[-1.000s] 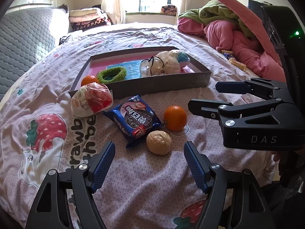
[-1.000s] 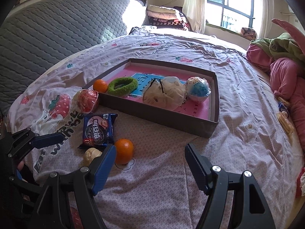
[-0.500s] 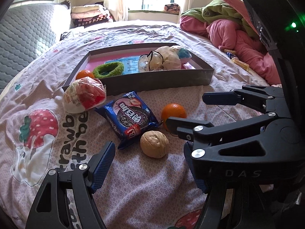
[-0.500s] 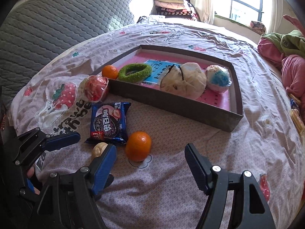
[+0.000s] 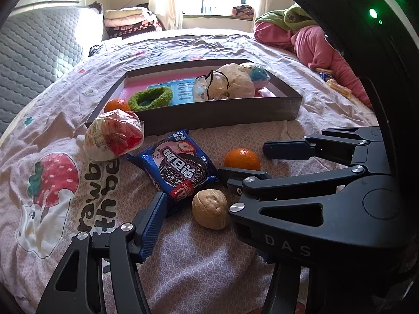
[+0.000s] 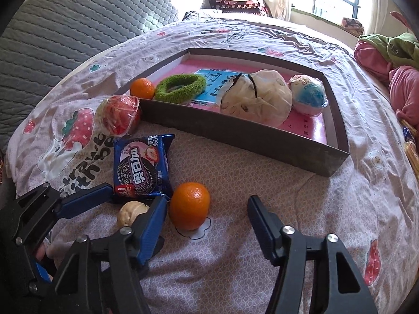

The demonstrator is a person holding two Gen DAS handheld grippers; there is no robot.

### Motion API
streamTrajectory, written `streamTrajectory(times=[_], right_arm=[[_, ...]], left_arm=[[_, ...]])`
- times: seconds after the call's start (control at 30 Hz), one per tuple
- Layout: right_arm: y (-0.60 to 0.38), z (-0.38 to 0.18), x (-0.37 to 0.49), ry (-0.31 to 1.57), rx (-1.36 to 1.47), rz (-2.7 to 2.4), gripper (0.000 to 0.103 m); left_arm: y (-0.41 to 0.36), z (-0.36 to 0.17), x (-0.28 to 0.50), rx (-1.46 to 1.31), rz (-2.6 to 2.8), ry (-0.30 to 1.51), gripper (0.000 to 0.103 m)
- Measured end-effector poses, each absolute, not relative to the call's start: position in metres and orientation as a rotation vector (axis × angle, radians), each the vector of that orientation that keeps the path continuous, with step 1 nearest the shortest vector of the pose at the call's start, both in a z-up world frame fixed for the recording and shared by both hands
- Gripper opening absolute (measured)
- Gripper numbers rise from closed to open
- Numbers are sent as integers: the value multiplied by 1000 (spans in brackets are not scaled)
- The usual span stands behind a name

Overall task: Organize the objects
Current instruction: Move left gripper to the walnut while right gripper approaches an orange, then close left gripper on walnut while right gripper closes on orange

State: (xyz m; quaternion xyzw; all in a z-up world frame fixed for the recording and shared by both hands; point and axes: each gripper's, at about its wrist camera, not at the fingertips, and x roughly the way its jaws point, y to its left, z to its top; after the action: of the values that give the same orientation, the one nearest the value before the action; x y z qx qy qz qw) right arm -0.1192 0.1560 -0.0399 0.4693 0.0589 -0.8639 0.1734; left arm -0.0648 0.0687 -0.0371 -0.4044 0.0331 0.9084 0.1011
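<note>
Both grippers angle down, closing: my right gripper (image 6: 207, 209) around one orange (image 6: 189, 205), my left gripper (image 5: 209, 222) around one walnut (image 5: 210, 208), neither gripped, near the bed's (image 6: 262, 274) edge; another orange (image 6: 142, 88) sits in the tray (image 6: 235, 133).

Black left gripper (image 5: 209, 225), blue ribbed pads, silver screws, "DAS" lettering

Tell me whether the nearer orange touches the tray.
Apart. The right wrist view shows bare bedsheet between the nearer orange and the tray front wall.
</note>
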Motion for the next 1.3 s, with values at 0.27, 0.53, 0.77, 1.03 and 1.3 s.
streamTrajectory(times=[0.27,0.53,0.77,1.03,1.3], right_arm=[[150,-40,-120,167,1332,-2415,39],[157,-38,-120,148,1322,-2411,35],[172,-35,-123,77,1321,-2432,35],[185,-32,-128,9,1320,-2456,35],[189,-31,-129,-5,1318,-2463,35]], left_arm=[[68,-38,-68,-1212,2665,58,50],[65,-38,-71,-1220,2640,-3,38],[58,-36,-70,-1220,2610,-69,34],[51,-30,-65,-1212,2552,-113,33],[42,-28,-59,-1213,2533,-133,33]])
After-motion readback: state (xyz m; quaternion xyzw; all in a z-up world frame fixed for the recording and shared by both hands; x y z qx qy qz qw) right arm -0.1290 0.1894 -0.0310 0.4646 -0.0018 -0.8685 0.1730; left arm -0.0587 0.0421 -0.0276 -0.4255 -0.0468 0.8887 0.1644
